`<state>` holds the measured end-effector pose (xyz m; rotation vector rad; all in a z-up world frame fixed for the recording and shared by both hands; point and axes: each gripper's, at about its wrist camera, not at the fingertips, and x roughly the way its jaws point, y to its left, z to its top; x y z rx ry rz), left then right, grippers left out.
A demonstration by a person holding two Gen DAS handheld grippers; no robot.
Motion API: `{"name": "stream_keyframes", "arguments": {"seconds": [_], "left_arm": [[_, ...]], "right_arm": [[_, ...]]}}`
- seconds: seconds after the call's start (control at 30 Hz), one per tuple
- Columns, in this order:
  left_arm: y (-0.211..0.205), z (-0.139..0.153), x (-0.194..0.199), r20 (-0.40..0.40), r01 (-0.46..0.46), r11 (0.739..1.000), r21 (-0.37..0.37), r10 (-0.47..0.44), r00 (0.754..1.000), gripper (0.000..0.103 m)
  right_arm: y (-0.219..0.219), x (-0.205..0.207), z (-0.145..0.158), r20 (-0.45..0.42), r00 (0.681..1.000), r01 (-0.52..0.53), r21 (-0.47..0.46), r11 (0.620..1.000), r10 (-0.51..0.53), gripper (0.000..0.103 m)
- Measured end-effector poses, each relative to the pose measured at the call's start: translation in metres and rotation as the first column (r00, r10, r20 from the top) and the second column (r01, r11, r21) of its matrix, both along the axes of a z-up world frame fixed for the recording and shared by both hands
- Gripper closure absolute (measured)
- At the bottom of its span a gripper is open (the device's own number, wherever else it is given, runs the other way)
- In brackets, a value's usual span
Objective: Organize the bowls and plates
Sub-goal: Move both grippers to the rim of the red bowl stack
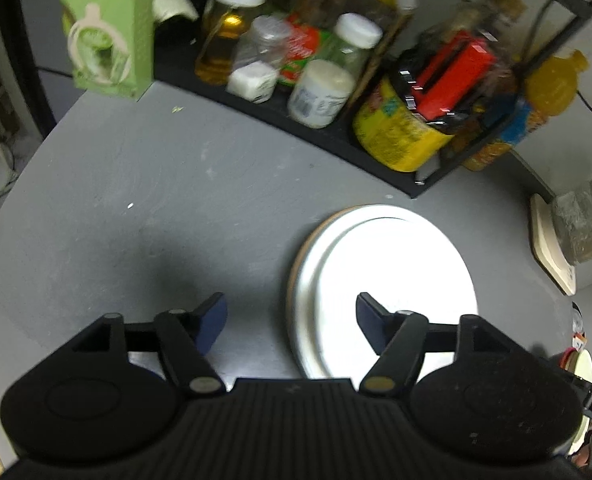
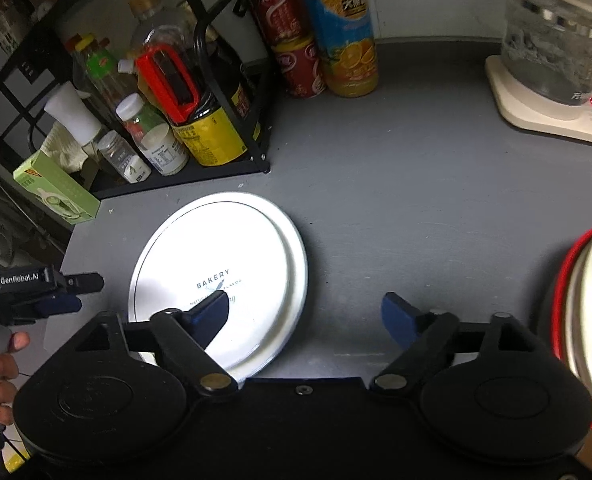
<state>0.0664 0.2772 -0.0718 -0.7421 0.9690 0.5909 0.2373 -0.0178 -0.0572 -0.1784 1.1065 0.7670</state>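
Note:
A stack of white plates, the top one printed "BAKERY", lies flat on the grey counter. It also shows in the left wrist view, overexposed. My left gripper is open and empty, its right finger over the stack's near edge. It appears in the right wrist view left of the plates. My right gripper is open and empty, its left finger over the plate, its right finger over bare counter. A cream bowl with a red rim sits at the right edge, partly cut off.
A black wire rack of bottles and jars stands behind the plates. A green box sits at its left end. Red cans and an orange juice bottle stand beside it. A glass kettle on a cream base is at the back right.

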Motion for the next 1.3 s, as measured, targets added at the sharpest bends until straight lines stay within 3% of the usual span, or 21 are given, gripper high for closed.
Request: {"name": "stream_keyframes", "arguments": {"seconds": [0.1, 0.27, 0.47, 0.9, 1.3], "left_arm": [[-0.013, 0.011, 0.009, 0.008, 0.038, 0.999, 0.014, -0.039, 0.999, 0.026], [-0.04, 0.024, 0.029, 0.022, 0.13, 0.991, 0.035, -0.131, 0.991, 0.018], [-0.079, 0.032, 0.056, 0.039, 0.234, 0.972, 0.029, -0.235, 0.971, 0.017], [-0.169, 0.039, 0.123, 0.071, 0.452, 0.892, 0.017, -0.452, 0.889, 0.017], [-0.236, 0.026, 0.166, 0.053, 0.541, 0.841, -0.029, -0.539, 0.841, 0.017]], "right_arm": [[-0.014, 0.001, 0.007, 0.0, 1.0, 0.019, 0.009, 1.0, -0.019, 0.007], [-0.04, 0.004, 0.019, 0.006, 0.998, 0.057, 0.036, 0.998, -0.057, 0.0], [-0.075, 0.008, 0.031, 0.022, 0.994, 0.103, 0.036, 0.994, -0.104, 0.0], [-0.162, 0.015, 0.04, 0.029, 0.967, 0.25, 0.044, 0.967, -0.251, 0.0], [-0.225, 0.036, 0.034, 0.031, 0.935, 0.353, 0.03, 0.935, -0.354, 0.0]]}}
